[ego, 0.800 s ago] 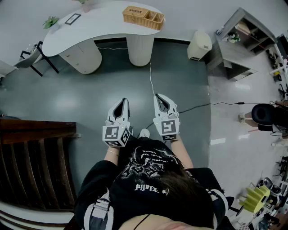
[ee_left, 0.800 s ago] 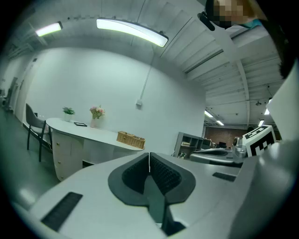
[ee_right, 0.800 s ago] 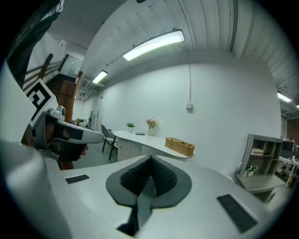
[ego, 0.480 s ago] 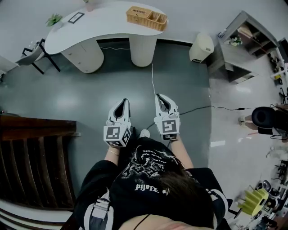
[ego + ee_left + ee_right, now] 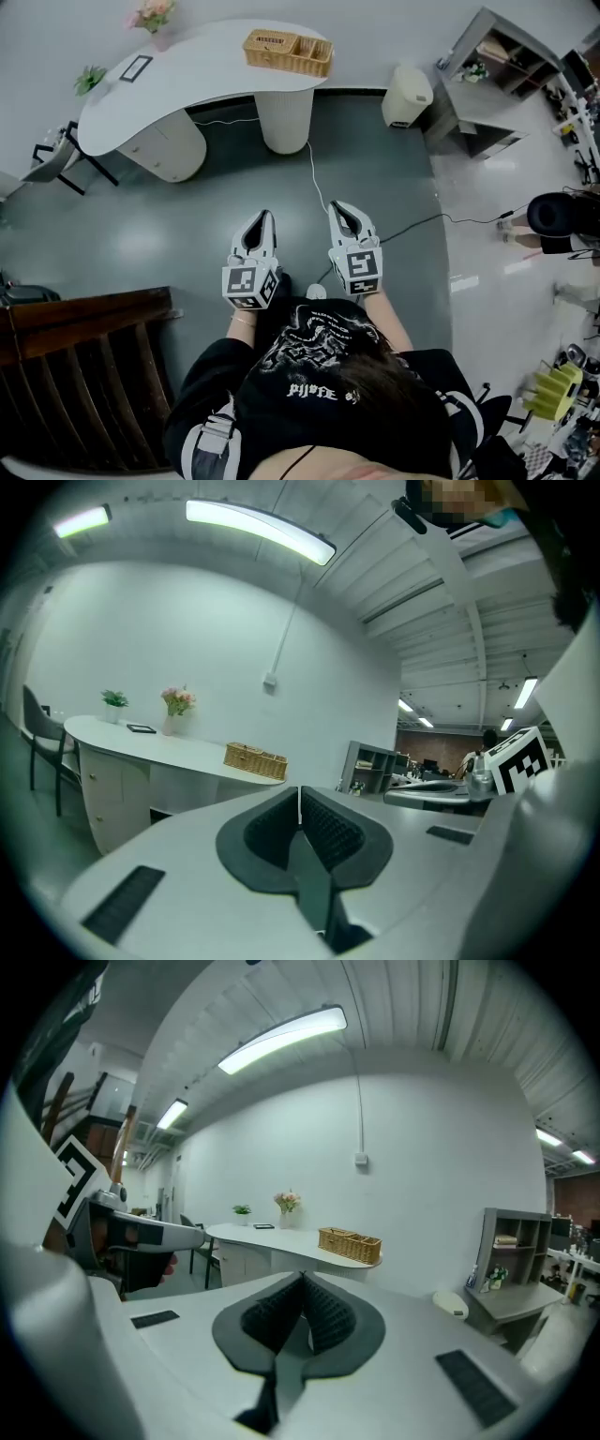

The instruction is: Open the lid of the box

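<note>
Wicker rectangular box sits at twelve o'clock on the white curved worktop, well apart from both grippers. Left gripper and right gripper: jaws pressed together, empty. Risk: arriving closed, they'd shove the box, not open it.

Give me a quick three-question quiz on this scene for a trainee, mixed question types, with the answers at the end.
1. True or false: the left gripper is clamped on the basket.
2. How do the jaws of the right gripper stand? A wide apart, B together and empty, C shut on a cup.
3. Fill in: in the head view, the bin stands on the floor to the ___ of the counter.
Key: 1 false; 2 B; 3 right.
</note>
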A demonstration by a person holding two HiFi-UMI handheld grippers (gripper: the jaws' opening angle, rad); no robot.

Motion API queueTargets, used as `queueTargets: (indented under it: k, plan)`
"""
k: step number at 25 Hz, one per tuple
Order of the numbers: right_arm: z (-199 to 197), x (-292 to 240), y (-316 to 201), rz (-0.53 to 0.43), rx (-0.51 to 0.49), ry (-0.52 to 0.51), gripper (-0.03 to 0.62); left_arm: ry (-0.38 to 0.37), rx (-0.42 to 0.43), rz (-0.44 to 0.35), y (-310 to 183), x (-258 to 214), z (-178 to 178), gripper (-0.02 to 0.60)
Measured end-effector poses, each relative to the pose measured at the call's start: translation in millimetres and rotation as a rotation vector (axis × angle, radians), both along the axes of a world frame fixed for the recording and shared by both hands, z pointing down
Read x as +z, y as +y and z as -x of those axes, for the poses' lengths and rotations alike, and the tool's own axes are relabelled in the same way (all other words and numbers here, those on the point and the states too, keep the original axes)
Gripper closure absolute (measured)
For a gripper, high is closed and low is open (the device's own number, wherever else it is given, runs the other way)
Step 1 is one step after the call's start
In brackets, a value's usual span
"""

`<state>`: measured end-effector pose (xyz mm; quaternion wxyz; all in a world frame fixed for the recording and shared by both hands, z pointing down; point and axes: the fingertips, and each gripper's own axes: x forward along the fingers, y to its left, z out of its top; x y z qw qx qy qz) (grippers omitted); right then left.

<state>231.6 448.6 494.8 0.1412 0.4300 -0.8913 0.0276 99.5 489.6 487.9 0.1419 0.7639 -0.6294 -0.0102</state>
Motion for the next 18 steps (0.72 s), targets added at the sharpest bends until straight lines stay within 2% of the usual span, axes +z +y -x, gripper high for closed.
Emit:
queueTargets:
  k: [5, 12, 18]
  plan:
    - [34.0, -10.1, -40.5, -0.034, 0.003, 0.043, 0.568, 0.024, 0.028, 0.014, -45.6, 1.1, 36.5, 0.555]
    - [68.2, -17.8, -95.6, -0.057, 0.119, 0.032, 0.568, 0.006, 0.097, -0.008, -108.8, -3.7, 92.6, 0.555]
    - [103.0, -11.2, -114.1, -0.052, 0.173, 0.037, 0.568, -0.004, 0.141, -0.022, -139.8, -3.3, 132.1, 0.555]
